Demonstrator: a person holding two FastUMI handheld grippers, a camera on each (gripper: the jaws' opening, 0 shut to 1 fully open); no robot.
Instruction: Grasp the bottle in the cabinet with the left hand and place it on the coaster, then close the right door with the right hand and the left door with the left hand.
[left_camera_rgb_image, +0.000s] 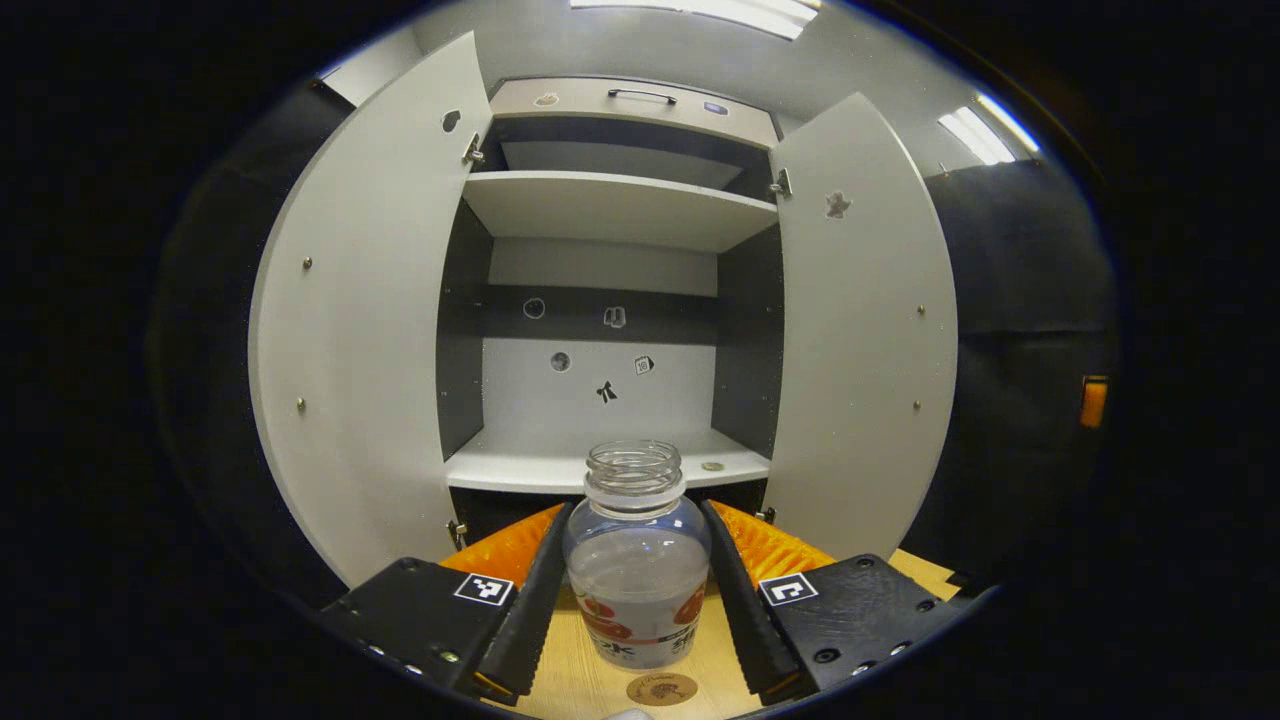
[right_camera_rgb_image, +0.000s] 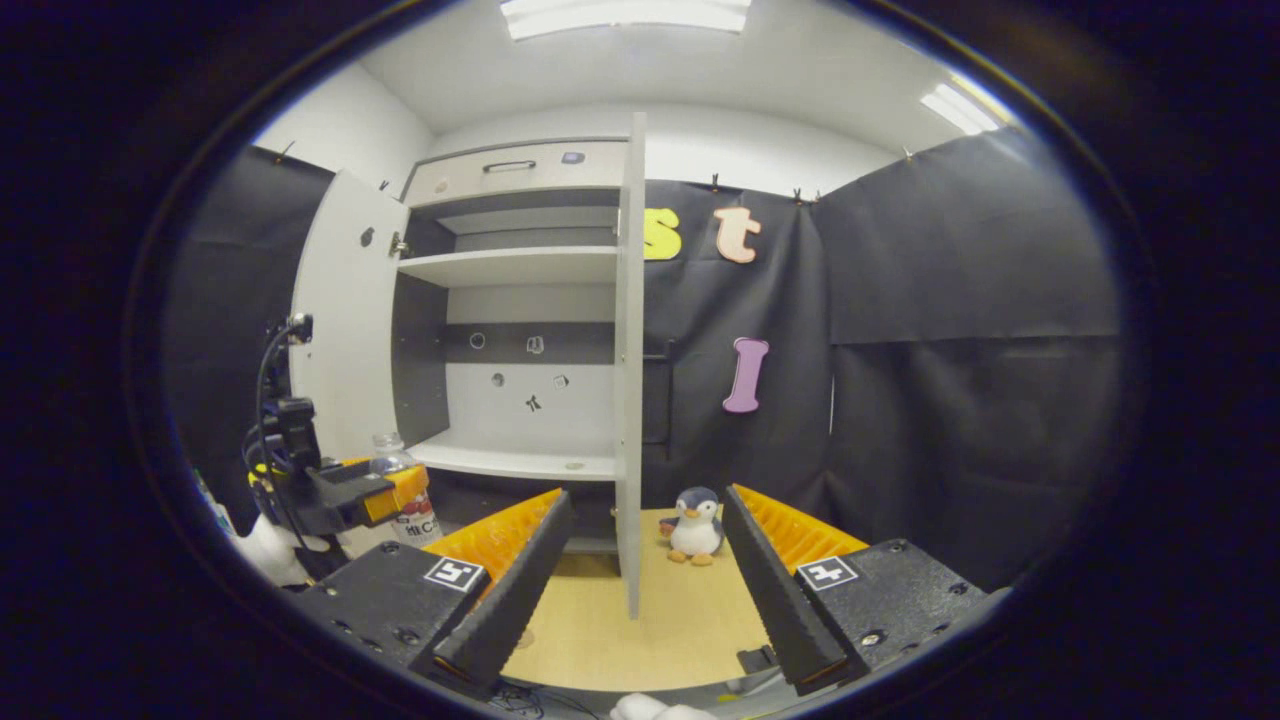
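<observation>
A clear, capless bottle (left_camera_rgb_image: 638, 575) with a printed label stands upright between my left gripper's (left_camera_rgb_image: 635, 520) fingers, which press on both its sides. It is out of the cabinet, over the wooden tabletop, and a small round brown coaster (left_camera_rgb_image: 662, 688) lies just in front of its base. Both white cabinet doors are swung open: the left door (left_camera_rgb_image: 360, 320) and the right door (left_camera_rgb_image: 860, 330). In the right gripper view the left gripper (right_camera_rgb_image: 345, 495) carries the bottle (right_camera_rgb_image: 405, 505) at the lower left. My right gripper (right_camera_rgb_image: 645, 495) is open, and the right door's edge (right_camera_rgb_image: 630, 400) stands straight ahead of it.
The cabinet's lower shelf (left_camera_rgb_image: 520, 465) holds only a small coin-like disc (left_camera_rgb_image: 712, 466). A drawer with a handle (left_camera_rgb_image: 640, 95) tops the cabinet. A toy penguin (right_camera_rgb_image: 694, 525) stands on the wooden table (right_camera_rgb_image: 690, 610) beside the right door.
</observation>
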